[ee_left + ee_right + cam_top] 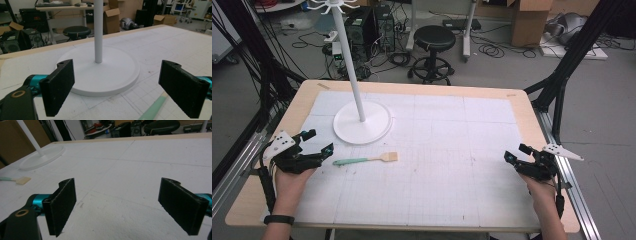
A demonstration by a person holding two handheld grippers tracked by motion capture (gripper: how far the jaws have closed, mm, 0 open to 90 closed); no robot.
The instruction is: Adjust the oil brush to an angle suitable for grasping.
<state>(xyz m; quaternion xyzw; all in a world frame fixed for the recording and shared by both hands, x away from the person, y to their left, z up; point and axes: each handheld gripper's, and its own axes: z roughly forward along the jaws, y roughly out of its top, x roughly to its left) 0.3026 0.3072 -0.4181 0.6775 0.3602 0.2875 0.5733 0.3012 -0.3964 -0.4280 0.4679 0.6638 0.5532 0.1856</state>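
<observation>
- Brush (364, 160): mint-green handle, pale tan head.
- Stand (362, 122): white pole and round base.
- Mat (452, 150): white, faint grey grid.
- Table (312, 90): light wood edge.
- Left gripper (318, 142) and right gripper (517, 152): black with teal parts.
- Stool (434, 37): black.

Robotics lab, computer towers (371, 27), floor cables (492, 49), cardboard boxes (532, 20), stool (434, 37)
</observation>
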